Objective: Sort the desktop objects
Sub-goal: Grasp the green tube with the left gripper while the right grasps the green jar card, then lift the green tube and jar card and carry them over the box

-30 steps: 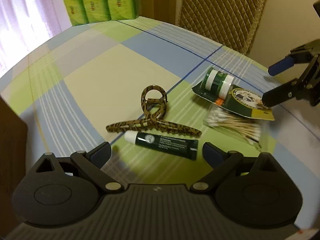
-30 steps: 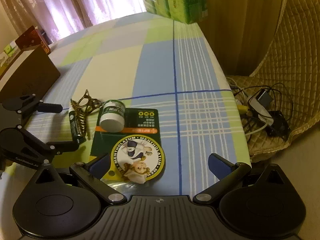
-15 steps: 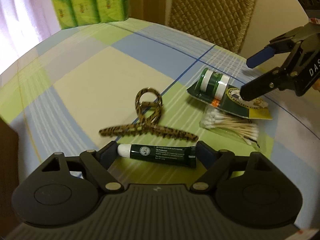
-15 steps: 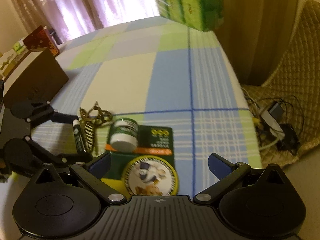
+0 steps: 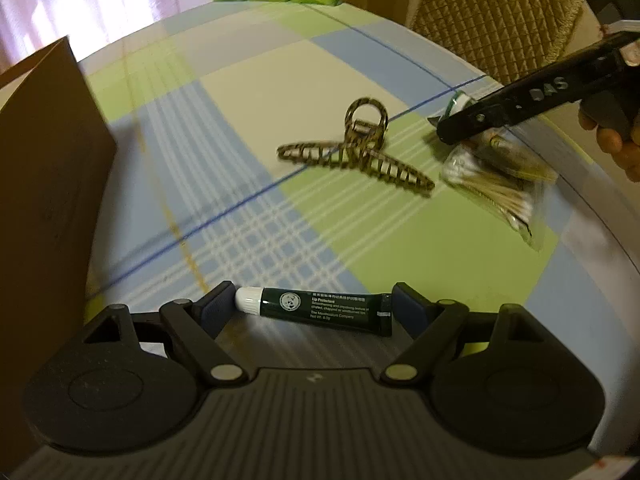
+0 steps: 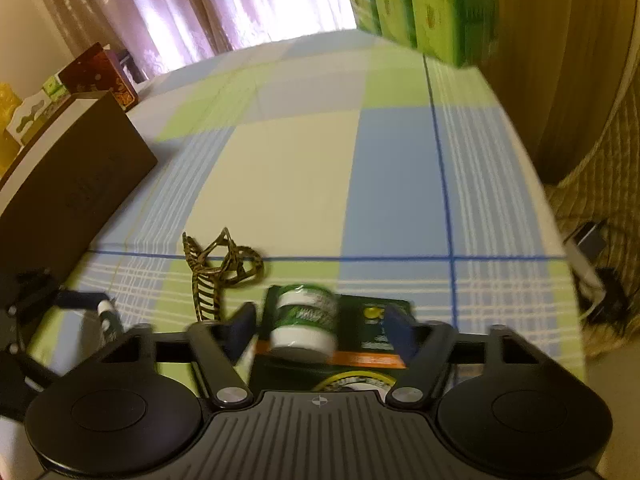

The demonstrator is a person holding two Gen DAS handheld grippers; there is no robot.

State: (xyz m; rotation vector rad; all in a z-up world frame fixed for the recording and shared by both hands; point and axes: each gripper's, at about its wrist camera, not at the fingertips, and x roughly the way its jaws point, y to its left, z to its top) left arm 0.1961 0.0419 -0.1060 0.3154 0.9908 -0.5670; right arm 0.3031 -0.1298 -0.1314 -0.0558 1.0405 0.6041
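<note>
Your left gripper (image 5: 314,306) has its two blue pads closed end to end on the dark green lip balm tube (image 5: 316,309), white cap at the left pad, lifted clear of the tablecloth (image 5: 304,80); its label reads "Lip Protectant" beside a round logo. Your right gripper (image 6: 322,330) has narrowed around the carded menthol balm jar (image 6: 306,322), pads at either side of the green card, though blur hides whether they are pressing it. Between the two items, the leopard-print hair claw clip (image 5: 362,150) lies on the cloth, and a clear bag of cotton swabs (image 5: 496,192) sits just beside it, under the right tool, whose arm shows the letters "DAS". The cloth is a plaid of cream, pale blue and green blocks crossed by thin blue lines. A brown cardboard box (image 6: 68,184) stands at the left edge, green tissue packs (image 6: 420,4) at the far end, pink curtains (image 6: 192,4) behind, and a quilted tan chair (image 5: 496,16) off the right side.
</note>
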